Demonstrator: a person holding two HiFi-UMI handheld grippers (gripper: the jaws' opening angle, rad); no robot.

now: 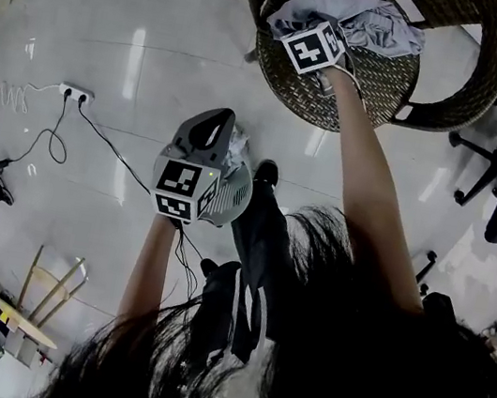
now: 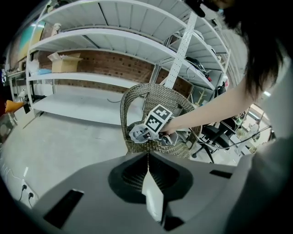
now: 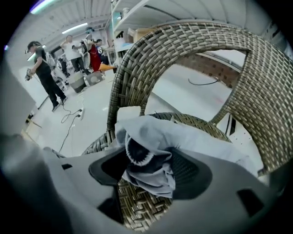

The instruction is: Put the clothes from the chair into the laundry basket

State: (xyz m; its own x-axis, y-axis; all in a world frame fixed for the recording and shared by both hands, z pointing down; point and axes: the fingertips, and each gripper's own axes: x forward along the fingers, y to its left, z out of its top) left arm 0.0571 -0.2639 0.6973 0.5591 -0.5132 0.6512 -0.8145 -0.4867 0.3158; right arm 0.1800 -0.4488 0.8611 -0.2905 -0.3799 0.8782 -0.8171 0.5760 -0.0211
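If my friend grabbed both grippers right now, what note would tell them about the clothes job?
Left hand-held gripper: jaws together, nothing in them, well apart from the chair.
Right hand-held gripper: jaws wide apart, over the grey clothes, with a bunch of fabric between them, not pinched yet.
Clothes: heaped on the seat of the wicker chair.
Laundry basket: not in any view.
Done: nothing shown as moved.
Left: close on the clothes, lift, find the basket, drop them in.

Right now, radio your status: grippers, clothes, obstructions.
Right gripper open, clothes between jaws, on chair. Left gripper shut, empty. Nothing in the way.
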